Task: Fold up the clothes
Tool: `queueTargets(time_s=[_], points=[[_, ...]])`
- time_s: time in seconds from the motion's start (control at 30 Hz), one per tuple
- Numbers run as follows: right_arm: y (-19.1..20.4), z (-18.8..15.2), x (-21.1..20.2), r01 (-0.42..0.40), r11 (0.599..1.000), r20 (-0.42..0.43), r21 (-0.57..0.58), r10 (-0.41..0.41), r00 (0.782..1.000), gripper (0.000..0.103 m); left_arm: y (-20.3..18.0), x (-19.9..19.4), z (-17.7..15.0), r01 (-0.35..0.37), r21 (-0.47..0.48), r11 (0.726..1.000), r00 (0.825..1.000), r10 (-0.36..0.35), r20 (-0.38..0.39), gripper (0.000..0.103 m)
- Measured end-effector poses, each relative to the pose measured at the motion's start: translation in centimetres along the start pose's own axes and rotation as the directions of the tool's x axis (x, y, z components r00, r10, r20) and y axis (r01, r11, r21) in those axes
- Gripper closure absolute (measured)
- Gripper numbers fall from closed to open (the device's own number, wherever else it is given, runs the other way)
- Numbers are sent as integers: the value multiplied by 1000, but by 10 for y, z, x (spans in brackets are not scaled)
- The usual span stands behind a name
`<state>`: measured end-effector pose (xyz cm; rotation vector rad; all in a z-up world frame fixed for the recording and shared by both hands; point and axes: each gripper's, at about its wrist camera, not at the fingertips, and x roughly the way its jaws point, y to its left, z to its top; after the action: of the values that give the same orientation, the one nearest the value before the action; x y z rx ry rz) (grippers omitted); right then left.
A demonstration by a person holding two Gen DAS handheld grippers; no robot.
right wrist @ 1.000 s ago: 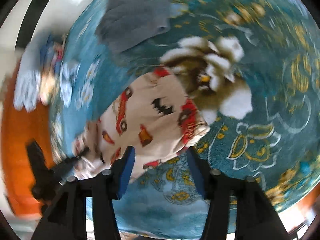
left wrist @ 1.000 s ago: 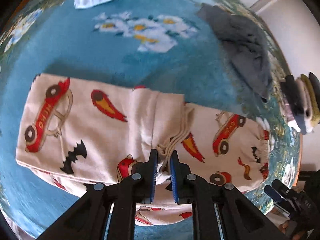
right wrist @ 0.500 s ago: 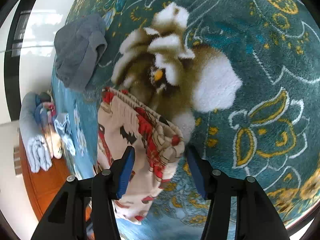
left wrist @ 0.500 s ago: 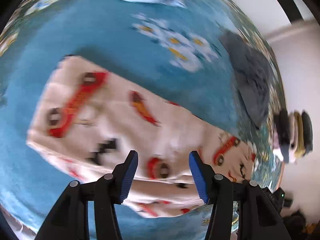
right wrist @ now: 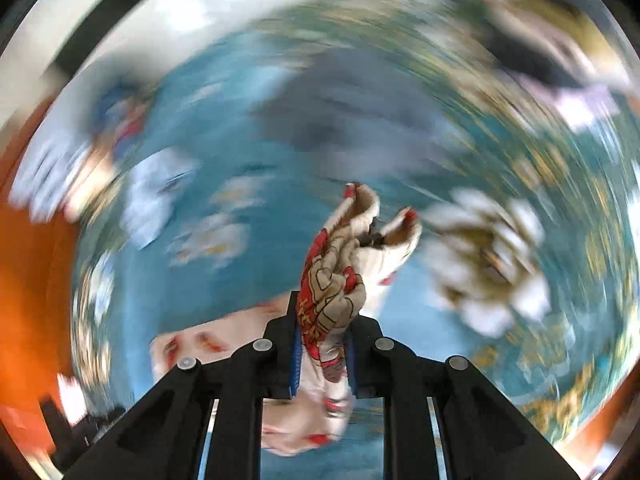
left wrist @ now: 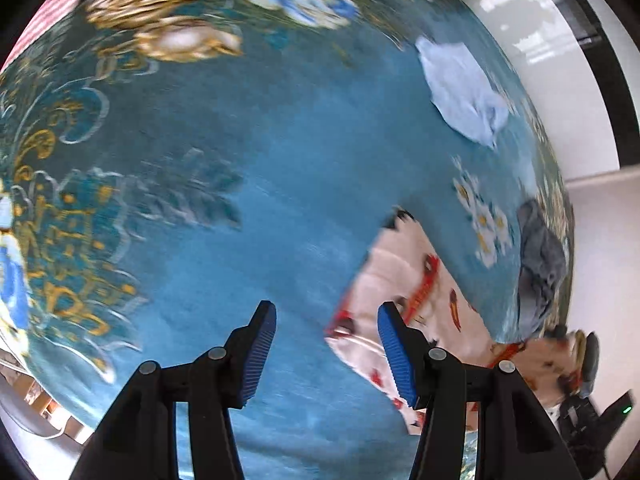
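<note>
A cream garment printed with red cars and black bats (left wrist: pixel 404 292) lies folded on the blue patterned carpet (left wrist: pixel 248 168). My left gripper (left wrist: pixel 326 354) is open and empty, over the carpet just left of the garment's end. My right gripper (right wrist: pixel 322 350) is shut on the garment's other end (right wrist: pixel 340 268), with bunched cloth sticking up between its blue pads; the rest of the garment (right wrist: pixel 224 340) trails below to the left. The right wrist view is heavily blurred.
A light blue garment (left wrist: pixel 464 92) and a grey garment (left wrist: pixel 540 268) lie on the carpet beyond the printed one. Folded items (left wrist: pixel 584 360) sit at the carpet's right edge. An orange surface (right wrist: pixel 28 280) borders the carpet in the right wrist view.
My left gripper let go of the garment's folded edge, opened and swung left off the cloth. My right gripper, open a second ago, closed on the garment's end and is moving fast.
</note>
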<state>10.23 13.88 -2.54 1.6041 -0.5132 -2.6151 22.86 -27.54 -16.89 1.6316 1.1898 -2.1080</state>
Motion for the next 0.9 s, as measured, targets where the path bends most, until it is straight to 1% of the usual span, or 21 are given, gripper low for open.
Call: queueTargets(time_s=[0.1,0.2,0.23,0.33,0.4,0.47,0.53,0.6,0.67,0.7,0.73,0.77,0.83,0.9], points=[[93,-13,18,-78,982,-21,-170,75,997,85,28,-14,13,17,-25,1000,1000,-16,11,46],[163,-36,53,-121,951,-63,-285,107,992,85,52,-23,27,35,-50,998,999,-35,11,46],[185,-50,70,-124,937,-81,-328,103,991,85,60,-24,30,40,-57,998,999,-40,3,46],[225,-90,109,-107,897,-141,-430,50,989,85,73,-24,36,44,-45,998,999,-45,-15,46],[234,-107,120,-106,885,-174,-454,28,984,85,77,-23,38,49,-35,998,998,-50,-26,46],[240,-123,128,-68,865,-174,-497,-23,984,84,78,-13,42,54,-29,998,997,-55,-49,46],[243,-129,134,-52,851,-180,-523,-51,982,82,77,-5,48,61,-33,998,995,-63,-72,46],[244,-131,137,-54,842,-193,-537,-60,979,77,74,-1,52,72,-34,997,994,-74,-81,46],[241,-132,131,-97,842,-222,-531,-27,975,62,65,6,59,105,-21,994,990,-106,-93,44],[240,-132,128,-119,841,-236,-528,-11,972,59,58,9,63,120,-8,993,987,-121,-105,43],[238,-132,123,-128,839,-241,-529,-4,970,53,48,14,66,141,12,990,983,-138,-122,43],[234,-131,117,-116,837,-230,-534,-12,973,52,41,18,66,156,30,987,979,-151,-136,43],[222,-126,107,-87,851,-205,-518,-25,978,52,23,26,64,188,64,980,969,-175,-172,41],[195,-116,102,-40,889,-198,-455,-57,979,52,0,41,55,220,97,971,953,-193,-232,40]])
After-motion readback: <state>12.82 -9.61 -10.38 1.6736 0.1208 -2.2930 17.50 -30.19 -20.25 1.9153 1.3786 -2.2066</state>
